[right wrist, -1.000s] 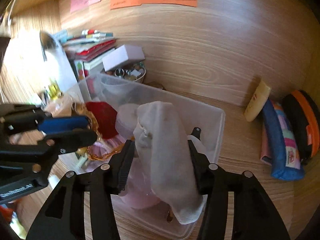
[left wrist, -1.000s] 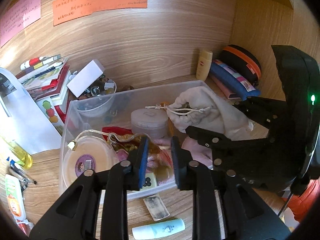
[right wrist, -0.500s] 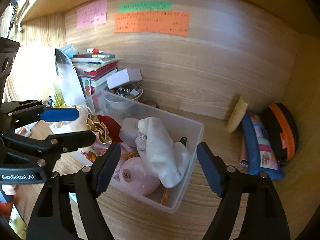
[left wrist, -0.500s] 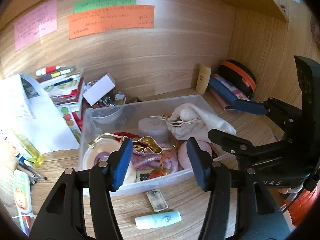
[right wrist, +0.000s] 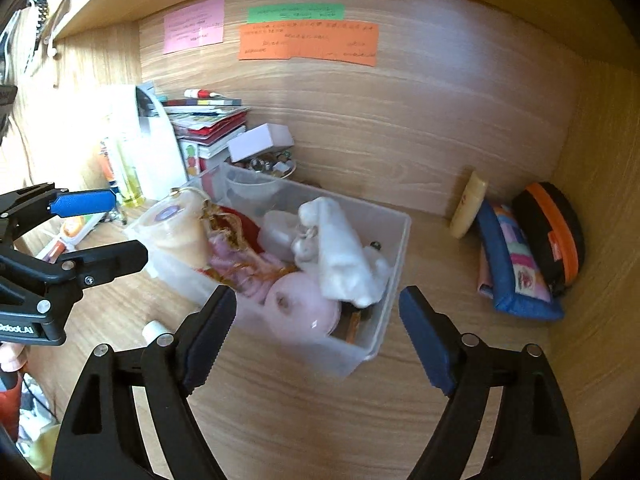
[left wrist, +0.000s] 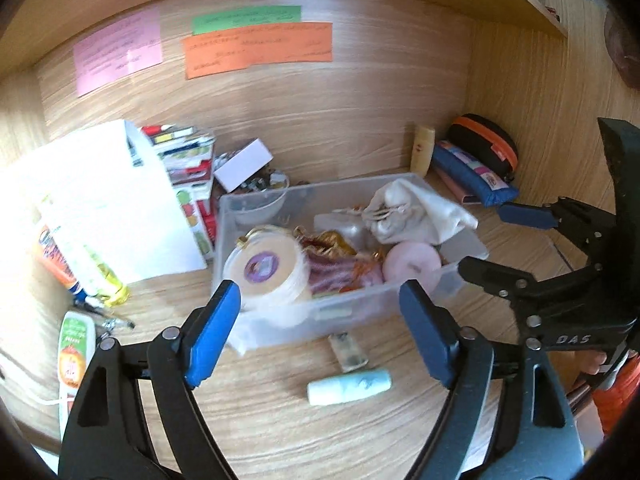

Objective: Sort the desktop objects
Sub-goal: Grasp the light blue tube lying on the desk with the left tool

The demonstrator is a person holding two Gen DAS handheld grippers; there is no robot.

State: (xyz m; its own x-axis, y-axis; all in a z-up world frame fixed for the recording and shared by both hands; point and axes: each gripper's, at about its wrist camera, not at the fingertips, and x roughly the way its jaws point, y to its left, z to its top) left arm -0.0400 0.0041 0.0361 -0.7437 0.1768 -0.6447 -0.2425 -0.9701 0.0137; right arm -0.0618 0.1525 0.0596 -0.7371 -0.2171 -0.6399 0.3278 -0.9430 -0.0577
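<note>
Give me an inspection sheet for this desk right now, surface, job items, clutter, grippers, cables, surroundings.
Surface: wooden desk, partly covered.
Job's things: clear bin holds white drawstring pouch, pink round case, cream round tin.
Clutter: pale tube and small packet lie in front of the bin; book stack, blue pencil case.
Grippers: left gripper opening, nothing between its fingers; right gripper open, empty.
Cables: nothing seen.
Surroundings: sticky notes on back panel.
</note>
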